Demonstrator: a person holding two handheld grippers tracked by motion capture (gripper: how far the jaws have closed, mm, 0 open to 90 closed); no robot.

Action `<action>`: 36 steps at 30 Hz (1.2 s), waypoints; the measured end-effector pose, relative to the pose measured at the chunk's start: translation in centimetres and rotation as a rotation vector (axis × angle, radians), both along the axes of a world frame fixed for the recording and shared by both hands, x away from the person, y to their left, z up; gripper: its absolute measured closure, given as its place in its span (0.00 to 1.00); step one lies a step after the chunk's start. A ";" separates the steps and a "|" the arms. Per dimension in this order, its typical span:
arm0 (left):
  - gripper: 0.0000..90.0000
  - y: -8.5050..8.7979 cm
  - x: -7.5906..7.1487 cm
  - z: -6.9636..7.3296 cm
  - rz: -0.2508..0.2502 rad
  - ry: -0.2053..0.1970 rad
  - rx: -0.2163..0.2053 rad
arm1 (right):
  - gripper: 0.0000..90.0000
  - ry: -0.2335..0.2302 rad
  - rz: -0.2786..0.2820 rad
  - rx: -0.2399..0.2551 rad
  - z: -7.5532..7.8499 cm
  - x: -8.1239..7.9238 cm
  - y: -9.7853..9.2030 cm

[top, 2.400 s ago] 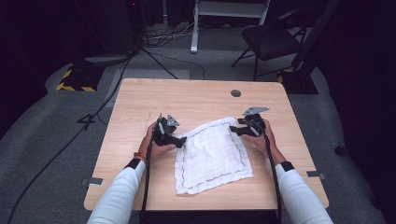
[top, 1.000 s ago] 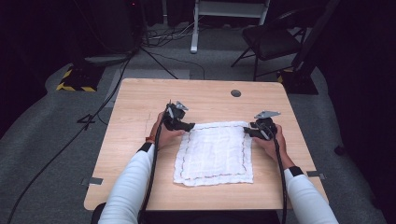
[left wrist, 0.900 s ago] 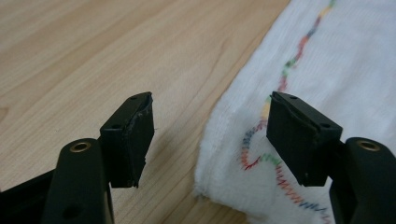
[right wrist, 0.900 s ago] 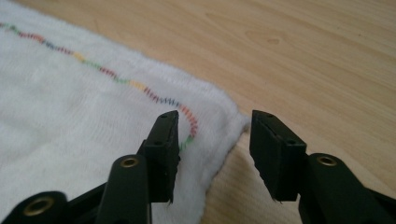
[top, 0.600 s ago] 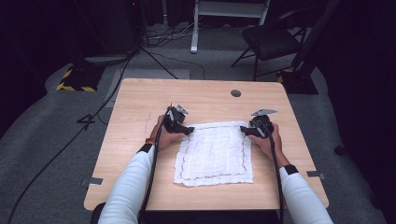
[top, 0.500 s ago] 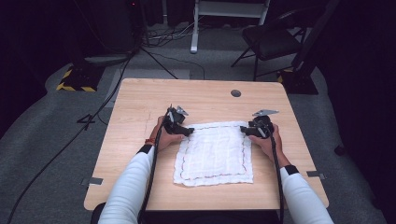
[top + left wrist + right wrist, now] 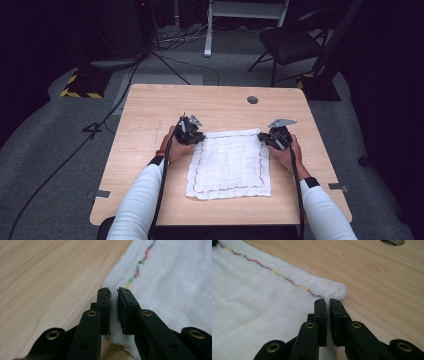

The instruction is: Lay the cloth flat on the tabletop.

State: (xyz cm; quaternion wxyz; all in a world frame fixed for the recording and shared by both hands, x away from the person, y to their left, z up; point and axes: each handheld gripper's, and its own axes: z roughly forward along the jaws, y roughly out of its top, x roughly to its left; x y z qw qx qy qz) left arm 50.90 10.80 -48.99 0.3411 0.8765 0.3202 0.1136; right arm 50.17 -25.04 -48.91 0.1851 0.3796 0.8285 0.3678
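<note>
Across the middle of the high view, a white cloth [image 7: 229,164] is lying spread flat on the wooden table [image 7: 150,115], its stitched coloured border running round all four sides. The left gripper [image 7: 191,136] is sitting at the cloth's upper left corner in that frame and the right gripper [image 7: 270,140] at its upper right corner, each steered by a hand in a white sleeve [image 7: 142,192] entering from the bottom edge.

Low in the centre of the left gripper view, the jaws are pinching a thin fold of the cloth [image 7: 175,277]; a narrow slit is showing between the pads, with white fabric bunching in it. Low in the centre of the right gripper view, the jaws are pressing nearly together on the cloth [image 7: 257,297] just below its curled corner, at the end of the multicoloured stitch line.

Both bites are looking shallow, taking only the very edge. If either hand is lifting or pulling sideways too briskly, the loose weave is likely to be sliding out of the pads, dropping that corner and leaving the cloth skewed. Uneven pull between the two hands is likely to be dragging the lower edge, which is resting close to the bottom rim of the table in the high view, off the table
</note>
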 end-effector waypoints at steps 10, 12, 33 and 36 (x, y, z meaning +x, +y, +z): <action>0.95 0.2 -0.5 1.8 -0.006 -0.080 -0.028 | 0.95 -0.103 0.007 0.062 2.9 -1.0 -0.6; 0.95 0.5 -0.7 2.4 0.001 -0.108 -0.036 | 0.95 -0.119 0.011 0.066 3.5 -1.2 -0.6; 0.96 0.7 -1.5 9.2 0.014 -0.311 -0.100 | 0.95 -0.284 0.008 0.100 9.3 -2.1 -1.2; 0.96 0.7 -1.4 9.7 0.016 -0.322 -0.105 | 0.95 -0.298 -0.002 0.102 9.7 -2.0 -1.2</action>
